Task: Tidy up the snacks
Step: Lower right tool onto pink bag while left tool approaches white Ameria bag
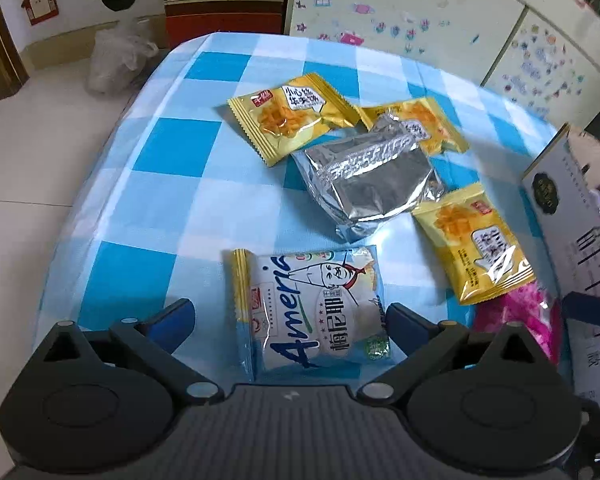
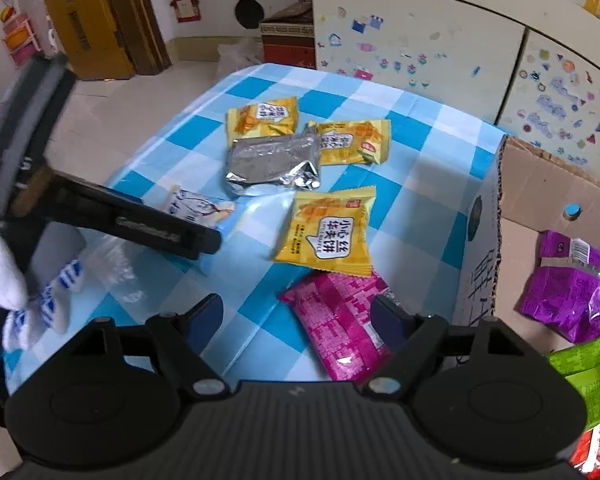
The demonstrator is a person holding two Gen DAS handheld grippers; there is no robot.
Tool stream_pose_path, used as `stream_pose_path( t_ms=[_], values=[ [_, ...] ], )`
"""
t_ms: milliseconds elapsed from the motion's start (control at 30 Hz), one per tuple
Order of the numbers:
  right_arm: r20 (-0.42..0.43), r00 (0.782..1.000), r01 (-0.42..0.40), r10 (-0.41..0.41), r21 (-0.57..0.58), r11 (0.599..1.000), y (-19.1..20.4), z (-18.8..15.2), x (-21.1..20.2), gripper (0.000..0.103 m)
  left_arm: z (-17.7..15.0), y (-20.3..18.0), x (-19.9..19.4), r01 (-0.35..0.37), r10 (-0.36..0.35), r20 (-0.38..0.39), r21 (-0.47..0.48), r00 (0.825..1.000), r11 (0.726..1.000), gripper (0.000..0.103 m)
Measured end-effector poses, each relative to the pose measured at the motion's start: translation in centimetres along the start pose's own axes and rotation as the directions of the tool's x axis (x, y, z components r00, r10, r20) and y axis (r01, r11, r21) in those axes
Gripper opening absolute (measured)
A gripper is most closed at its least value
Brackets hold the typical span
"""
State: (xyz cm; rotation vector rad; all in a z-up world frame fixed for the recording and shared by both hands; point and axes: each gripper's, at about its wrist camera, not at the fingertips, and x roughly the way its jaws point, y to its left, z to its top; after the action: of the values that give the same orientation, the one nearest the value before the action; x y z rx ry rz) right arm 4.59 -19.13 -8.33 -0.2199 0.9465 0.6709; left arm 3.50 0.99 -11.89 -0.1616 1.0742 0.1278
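A checked table carries a cardboard box at its right edge, holding purple, green and red packets. Near the middle lie a silver packet and three yellow ones. The left gripper stands released around a white packet; the right gripper gapes over a pink packet.

The counter has a blue and white checked cloth. On it lie three yellow snack bags, a silver bag, a pink bag, a white-and-blue bag and a cardboard box.
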Motion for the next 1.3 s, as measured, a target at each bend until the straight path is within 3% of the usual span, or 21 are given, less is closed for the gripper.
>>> stream_pose_path(
  t_ms=[100, 500, 667, 767, 933, 1000, 1167, 1300],
  values=[
    [-0.017, 0.999, 0.033, -0.033, 0.024, 0.999, -0.1, 0.0, 0.7, 0.082, 0.2, -1.0, 0.5, -0.044, 0.045, -0.016, 0.041, 0.999, 0.998, 0.103],
    [-0.063, 0.992, 0.115, -0.111, 0.058, 0.992, 0.4, 0.5, 3.5, 0.086, 0.5, -0.8, 1.0, -0.045, 0.046, -0.039, 0.025, 0.998, 0.999, 0.103],
    [-0.061, 0.992, 0.115, -0.113, 0.026, 0.993, 0.9, 0.5, 4.1, 0.095, 0.5, -0.8, 1.0, -0.043, 0.045, -0.038, 0.028, 0.998, 0.999, 0.103],
    [-0.083, 0.994, 0.076, -0.074, 0.015, 0.997, 0.9, 0.5, 3.9, 0.095, 0.4, -0.8, 1.0, -0.039, 0.040, -0.034, 0.032, 0.999, 0.999, 0.103],
    [-0.119, 0.988, -0.086, 0.094, 0.075, 0.993, 0.5, 0.8, 2.7, 0.092, 0.2, -0.7, 0.8, -0.036, 0.037, -0.027, 0.035, 0.999, 0.999, 0.103],
    [-0.083, 0.995, -0.058, 0.062, 0.046, 0.997, 0.5, 1.0, 2.2, 0.092, 0.2, -0.7, 0.8, -0.038, 0.039, -0.024, 0.034, 0.999, 0.999, 0.103],
    [-0.035, 0.988, 0.149, -0.148, 0.020, 0.989, -0.3, 1.4, 3.0, 0.093, -0.1, -0.8, 0.7, -0.043, 0.043, 0.000, 0.030, 0.999, 0.999, 0.103],
    [-0.053, 0.984, 0.169, -0.170, -0.009, 0.985, 0.0, 1.5, 3.8, 0.097, -0.4, -0.8, 0.5, -0.043, 0.042, 0.020, 0.030, 0.999, 0.999, 0.103]
  ],
)
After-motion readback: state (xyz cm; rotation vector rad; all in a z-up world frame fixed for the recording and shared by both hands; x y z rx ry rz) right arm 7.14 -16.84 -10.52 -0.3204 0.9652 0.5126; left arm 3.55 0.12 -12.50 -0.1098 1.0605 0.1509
